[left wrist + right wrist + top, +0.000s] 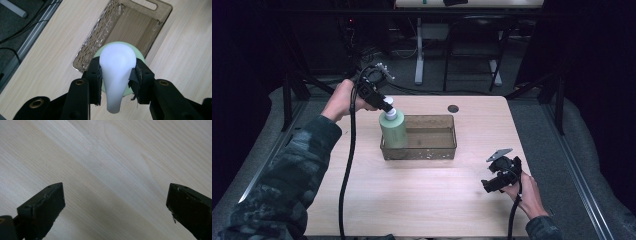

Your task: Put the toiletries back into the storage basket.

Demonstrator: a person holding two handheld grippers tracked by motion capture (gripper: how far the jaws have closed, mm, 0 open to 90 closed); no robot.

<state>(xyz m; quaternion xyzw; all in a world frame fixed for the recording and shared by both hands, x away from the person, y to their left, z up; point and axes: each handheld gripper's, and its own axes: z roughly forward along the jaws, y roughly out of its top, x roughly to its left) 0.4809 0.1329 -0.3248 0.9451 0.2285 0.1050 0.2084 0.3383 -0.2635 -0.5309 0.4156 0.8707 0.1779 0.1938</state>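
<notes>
Left gripper view: pump bottle (117, 67) between jaws

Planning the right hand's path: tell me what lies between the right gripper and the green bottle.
Bare wooden table, then the front wall of the brown bin in which the green bottle stands, seen in the high view from the right gripper.

The left hand-held gripper (117, 77) clamps its black jaws on the white pump head (117, 67) of a pale green bottle (140, 53), above a smoky plastic bin (105, 30) on the bench (55, 57).

The bottle's (117, 51) green body hides beneath its white pump head (117, 72).
</notes>
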